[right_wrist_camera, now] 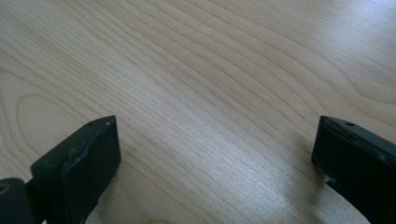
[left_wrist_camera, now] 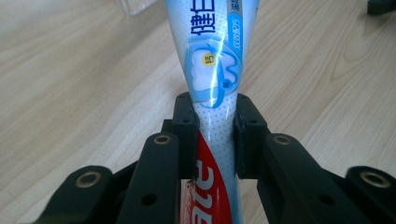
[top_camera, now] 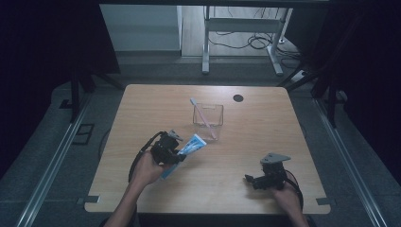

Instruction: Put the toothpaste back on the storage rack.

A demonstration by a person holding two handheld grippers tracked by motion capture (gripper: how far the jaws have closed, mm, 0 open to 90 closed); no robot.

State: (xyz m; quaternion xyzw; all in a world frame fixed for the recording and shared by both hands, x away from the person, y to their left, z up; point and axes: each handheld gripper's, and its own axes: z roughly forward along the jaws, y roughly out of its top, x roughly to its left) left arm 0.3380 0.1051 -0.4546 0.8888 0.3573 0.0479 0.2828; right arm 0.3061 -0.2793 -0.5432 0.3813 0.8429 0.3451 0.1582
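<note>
My left gripper [top_camera: 178,152] is shut on a blue, white and red toothpaste tube [top_camera: 193,144] and holds it just above the table. In the left gripper view the tube [left_wrist_camera: 212,70] runs up between both black pads [left_wrist_camera: 187,123], which press on its sides. A clear plastic cup [top_camera: 208,115] stands behind it near the table's middle, with a pink-and-white toothbrush [top_camera: 203,118] leaning inside. My right gripper [top_camera: 249,179] rests low at the front right, open. In the right gripper view its jaws [right_wrist_camera: 215,149] stand wide apart over bare wood.
The wooden table [top_camera: 142,104] has a round black cable hole [top_camera: 238,98] at the back right. Beyond the far edge stand a white desk frame [top_camera: 243,28] and loose cables on the floor. Metal rails run along both sides of the table.
</note>
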